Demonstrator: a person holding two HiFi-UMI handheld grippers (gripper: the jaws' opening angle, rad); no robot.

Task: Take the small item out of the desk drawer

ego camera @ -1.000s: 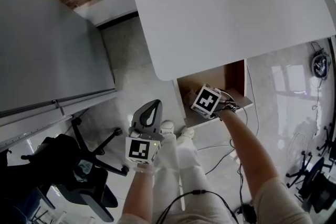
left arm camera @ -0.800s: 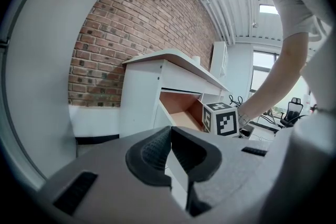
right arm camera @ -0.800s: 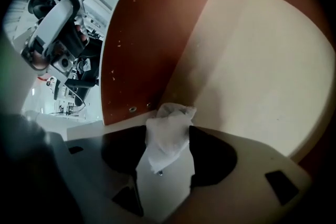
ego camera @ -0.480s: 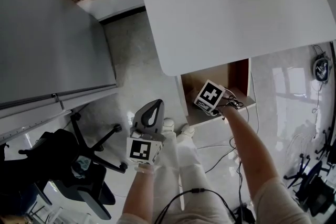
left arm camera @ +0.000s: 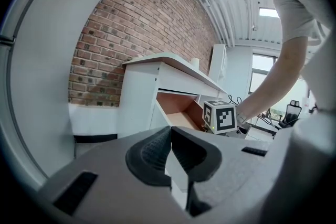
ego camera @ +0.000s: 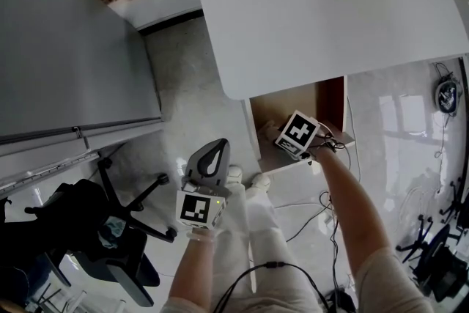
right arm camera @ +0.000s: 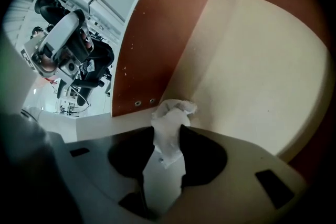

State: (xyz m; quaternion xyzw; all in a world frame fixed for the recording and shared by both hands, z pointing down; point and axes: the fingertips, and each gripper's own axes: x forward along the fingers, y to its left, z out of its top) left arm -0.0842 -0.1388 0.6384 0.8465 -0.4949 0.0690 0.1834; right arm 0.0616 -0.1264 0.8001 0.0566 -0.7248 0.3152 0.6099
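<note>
Step in hand: the grasp. I judge the reach into the drawer done and the lift not yet begun.
My right claw: tipped steeply down into the open drawer. Its jaws have just been closing and now stand narrow, with both pads pressed on the small item.
Small item: a crumpled white wad, paper or tissue as far as I can tell. It sits low and centre in the right gripper view, its top bulging above my pads. It lies on the pale drawer floor, close to the brown side wall with its two screws.
My left claw: held idle in the lower left-centre of the head view, well apart from the drawer, jaws together with nothing between them.
Desk: its white top fills the upper right of the head view, with the drawer pulled out below its edge.
Next move calls for: a firm enough squeeze on something this soft, then a straight lift up and out, clear of the drawer walls.
Risk: the wad could tear or slip free, I think.
</note>
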